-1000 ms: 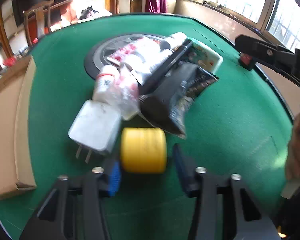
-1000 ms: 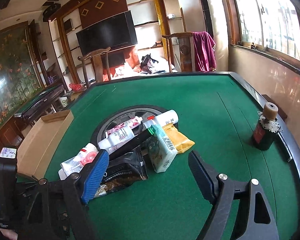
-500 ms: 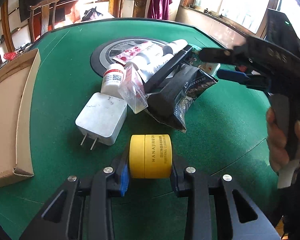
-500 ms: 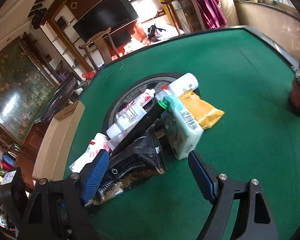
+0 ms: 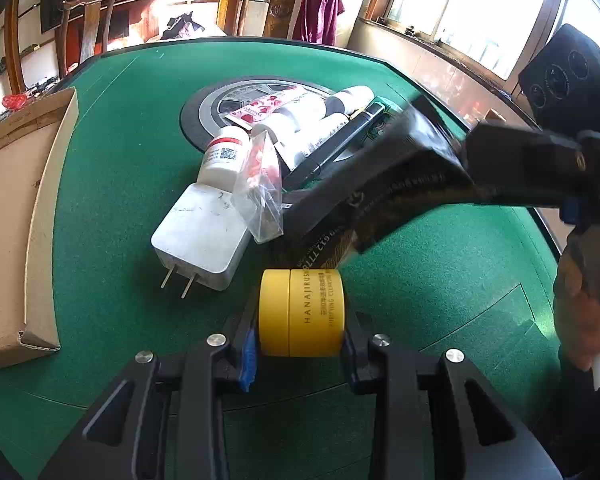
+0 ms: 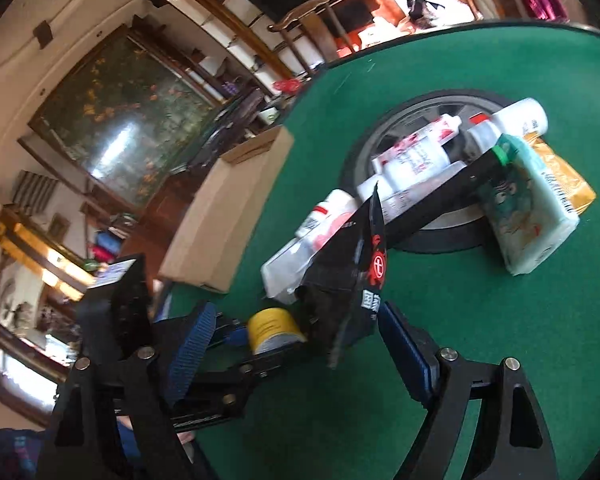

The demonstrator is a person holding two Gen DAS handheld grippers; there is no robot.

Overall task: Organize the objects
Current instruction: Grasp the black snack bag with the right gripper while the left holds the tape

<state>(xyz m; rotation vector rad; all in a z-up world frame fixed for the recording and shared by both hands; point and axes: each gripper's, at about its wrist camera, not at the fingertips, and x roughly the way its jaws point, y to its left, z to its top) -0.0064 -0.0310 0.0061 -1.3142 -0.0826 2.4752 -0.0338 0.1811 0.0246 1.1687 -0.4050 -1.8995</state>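
inspector: your left gripper (image 5: 302, 350) is clamped on the yellow jar (image 5: 302, 314), just ahead of its jaws.
operator: and the right?
inspector: the right gripper (image 6: 296, 344) is opening round the black pouch (image 6: 344, 280), not gripping. judged next: close squarely.

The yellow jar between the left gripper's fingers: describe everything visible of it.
The yellow jar is a short, opaque, plastic-looking cylinder lying on its side, with a seam dividing lid from body and small print reading HANAJIRUS along the body. The left gripper is shut on its two flat ends. It sits low over the green table, just in front of the black snack bag and the white charger.
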